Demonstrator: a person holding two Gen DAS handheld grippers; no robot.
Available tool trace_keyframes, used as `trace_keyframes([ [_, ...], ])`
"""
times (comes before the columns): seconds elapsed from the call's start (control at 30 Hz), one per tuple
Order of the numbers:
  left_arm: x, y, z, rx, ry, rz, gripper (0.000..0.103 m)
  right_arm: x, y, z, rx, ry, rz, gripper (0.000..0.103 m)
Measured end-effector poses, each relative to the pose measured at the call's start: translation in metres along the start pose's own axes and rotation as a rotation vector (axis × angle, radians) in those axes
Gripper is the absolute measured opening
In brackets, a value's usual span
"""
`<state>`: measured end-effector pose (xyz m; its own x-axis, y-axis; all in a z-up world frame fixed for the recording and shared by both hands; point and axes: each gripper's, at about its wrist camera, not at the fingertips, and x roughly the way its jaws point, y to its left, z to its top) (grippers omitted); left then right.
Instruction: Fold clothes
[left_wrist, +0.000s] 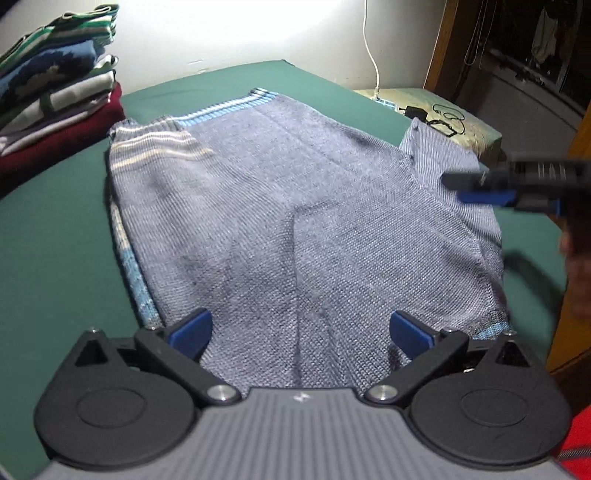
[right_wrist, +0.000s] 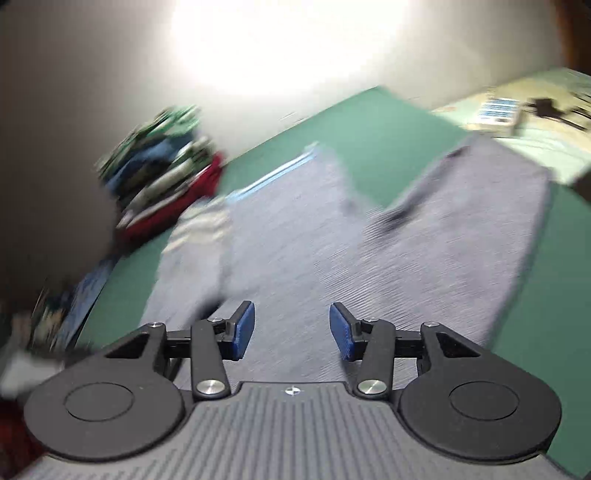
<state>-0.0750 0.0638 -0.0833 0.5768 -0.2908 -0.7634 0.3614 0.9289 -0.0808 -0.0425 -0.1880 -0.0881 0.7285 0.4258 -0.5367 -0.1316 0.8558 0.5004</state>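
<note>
A grey-blue knitted sweater with light blue and white striped edges lies spread on the green surface. One sleeve is folded across its left side. My left gripper hovers over the sweater's near hem, jaws wide apart, nothing between the blue pads. In the left wrist view my right gripper reaches in from the right above the sweater's right sleeve. In the blurred right wrist view the right gripper stands open above the sweater, nothing between its pads.
A stack of folded clothes stands at the back left on the green surface. A pale cushion with a black charger and cables lies at the back right. A white cable hangs on the wall. Wooden furniture borders the right side.
</note>
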Motion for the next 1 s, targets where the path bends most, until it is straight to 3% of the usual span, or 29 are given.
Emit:
trace_keyframes([
  [0.13, -0.002, 0.000, 0.010, -0.038, 0.022, -0.006, 0.102, -0.010, -0.056, 0.034, 0.116, -0.030, -0.154, 0.050],
  [0.3, -0.013, -0.007, 0.034, -0.070, -0.020, 0.049, 0.102, -0.013, -0.109, 0.058, 0.229, -0.029, -0.212, 0.054],
  [0.43, -0.007, -0.023, 0.056, -0.096, -0.040, 0.048, 0.102, -0.008, -0.136, 0.065, 0.315, -0.034, -0.187, 0.053],
  [0.57, 0.015, -0.050, 0.068, -0.078, -0.012, 0.035, 0.102, 0.002, -0.147, 0.075, 0.324, -0.033, -0.136, 0.053],
  [1.0, 0.061, -0.099, 0.082, -0.043, 0.054, 0.028, 0.102, 0.032, -0.196, 0.105, 0.491, -0.069, 0.028, 0.052],
])
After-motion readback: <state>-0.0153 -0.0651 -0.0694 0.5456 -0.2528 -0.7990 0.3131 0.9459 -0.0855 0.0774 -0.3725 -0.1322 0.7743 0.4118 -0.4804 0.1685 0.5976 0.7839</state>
